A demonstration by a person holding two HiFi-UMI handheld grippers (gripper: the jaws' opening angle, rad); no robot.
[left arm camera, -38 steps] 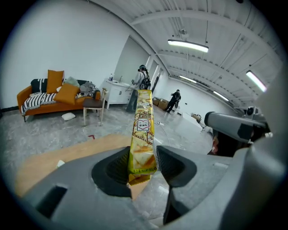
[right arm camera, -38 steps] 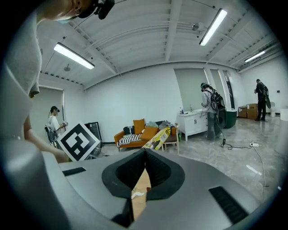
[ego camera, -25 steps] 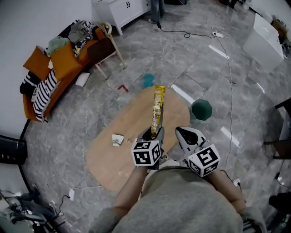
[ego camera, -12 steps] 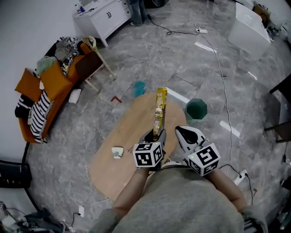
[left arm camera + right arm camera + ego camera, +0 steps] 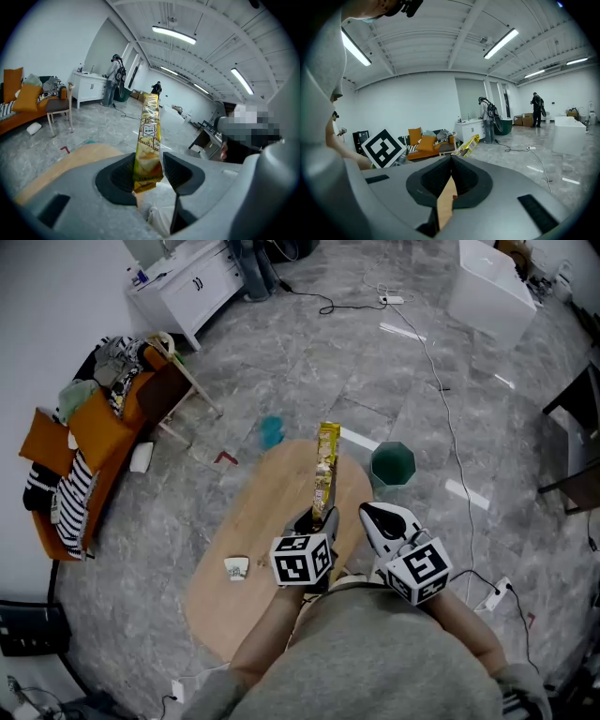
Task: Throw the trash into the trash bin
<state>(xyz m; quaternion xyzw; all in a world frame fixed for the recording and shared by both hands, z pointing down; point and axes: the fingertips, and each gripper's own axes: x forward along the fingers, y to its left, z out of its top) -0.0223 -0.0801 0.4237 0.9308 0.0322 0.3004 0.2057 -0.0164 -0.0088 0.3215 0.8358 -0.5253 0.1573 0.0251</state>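
Left gripper (image 5: 319, 517) pinches the wrapper (image 5: 325, 463), right gripper (image 5: 376, 515) is closed on nothing; best release only once squarely above the bin (image 5: 392, 466)

Bright, even indoor light; frames sharp.
Ceiling tube lights (image 5: 173, 35) streak glare on the glossy floor (image 5: 405, 332); soft shadows; strong fisheye with dark corners in the 2 gripper views.

At frame centre we see a snack wrapper (image 5: 325, 463) of glossy, crinkled yellow plastic film over a table (image 5: 246, 521) of matt pale wood. Around it we note a floor (image 5: 375, 362) of polished grey stone, a sofa (image 5: 94, 432) in orange cloth at left, and a trash bin (image 5: 392, 465) of smooth green plastic.
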